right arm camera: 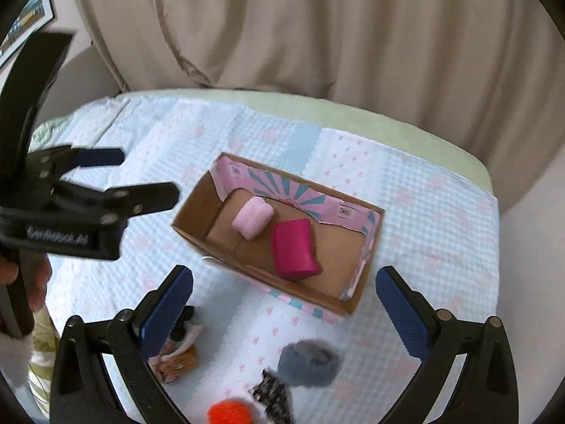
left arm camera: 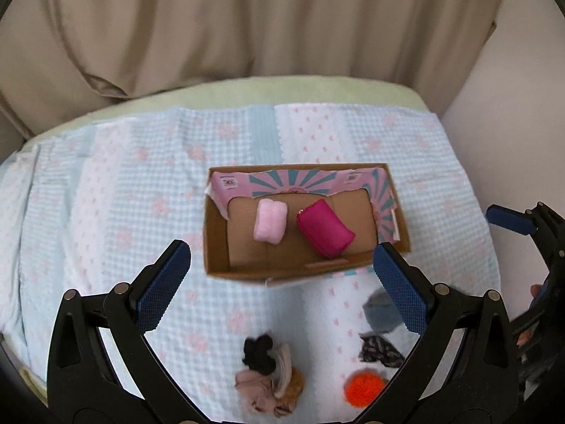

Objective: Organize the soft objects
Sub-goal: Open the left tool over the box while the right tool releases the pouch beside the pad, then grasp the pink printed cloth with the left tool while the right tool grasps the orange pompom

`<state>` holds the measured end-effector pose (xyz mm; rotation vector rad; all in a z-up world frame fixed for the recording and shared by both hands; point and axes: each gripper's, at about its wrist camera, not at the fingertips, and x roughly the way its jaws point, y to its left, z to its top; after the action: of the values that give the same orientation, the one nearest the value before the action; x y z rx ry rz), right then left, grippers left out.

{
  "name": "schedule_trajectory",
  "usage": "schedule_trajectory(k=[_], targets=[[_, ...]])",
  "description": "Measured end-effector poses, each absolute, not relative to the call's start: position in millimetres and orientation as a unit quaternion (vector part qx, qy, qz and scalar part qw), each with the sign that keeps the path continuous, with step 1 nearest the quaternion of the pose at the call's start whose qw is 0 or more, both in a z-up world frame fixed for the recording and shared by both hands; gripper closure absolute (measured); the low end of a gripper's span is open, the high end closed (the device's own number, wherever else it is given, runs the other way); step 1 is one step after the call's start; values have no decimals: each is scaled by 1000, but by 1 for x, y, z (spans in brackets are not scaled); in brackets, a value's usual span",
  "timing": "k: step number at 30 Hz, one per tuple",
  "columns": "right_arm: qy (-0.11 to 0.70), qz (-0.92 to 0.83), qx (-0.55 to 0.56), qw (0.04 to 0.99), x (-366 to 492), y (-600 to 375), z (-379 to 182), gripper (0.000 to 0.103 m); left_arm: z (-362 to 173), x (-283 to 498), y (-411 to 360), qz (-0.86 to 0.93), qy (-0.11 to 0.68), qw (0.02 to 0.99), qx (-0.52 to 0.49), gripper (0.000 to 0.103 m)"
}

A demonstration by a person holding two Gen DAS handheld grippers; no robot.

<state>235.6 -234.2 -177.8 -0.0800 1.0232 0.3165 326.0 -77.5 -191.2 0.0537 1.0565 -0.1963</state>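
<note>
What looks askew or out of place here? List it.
The magenta pouch lies crooked in the box. The doll, grey fluffy piece, patterned cloth and orange ball lie scattered outside it.

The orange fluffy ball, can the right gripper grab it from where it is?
Probably yes: the right gripper is open, and the orange fluffy ball lies uncovered on the blanket just below it.

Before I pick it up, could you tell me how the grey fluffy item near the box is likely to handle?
The grey fluffy item looks furry and rounded, so it will probably squash between the pads and weigh little. Its blurred, fuzzy edge hints at loose pile, so it may slip unless pinched deep. It seems unlikely to break.
</note>
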Motion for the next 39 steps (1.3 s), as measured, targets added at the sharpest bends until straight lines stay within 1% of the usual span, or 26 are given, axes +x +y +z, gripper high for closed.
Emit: schedule_trajectory(k=[5,10,15,19,25,30,39], targets=[[470,122,-12,874,191,-247,-142,0,-152,264,-69,-71,479,875,22,0],[453,91,-6,887,142,-251,-119,0,-128,207,-59,-55,457,888,20,0],[450,74,8,890,102,-252,-117,0,-112,149,-40,-26,422,906,4,0],[450,67,35,890,73,-254,-123,0,-114,111,-26,-9,423,906,-7,0],[449,51,65,890,34,-249,-144,0,-141,67,-7,-17,440,898,-3,0],[449,28,72,890,12,-238,-165,0,-181,45,-2,-56,458,887,20,0],[473,-24,84,877,-17,-209,-240,0,-266,35,4,-126,480,868,30,0]])
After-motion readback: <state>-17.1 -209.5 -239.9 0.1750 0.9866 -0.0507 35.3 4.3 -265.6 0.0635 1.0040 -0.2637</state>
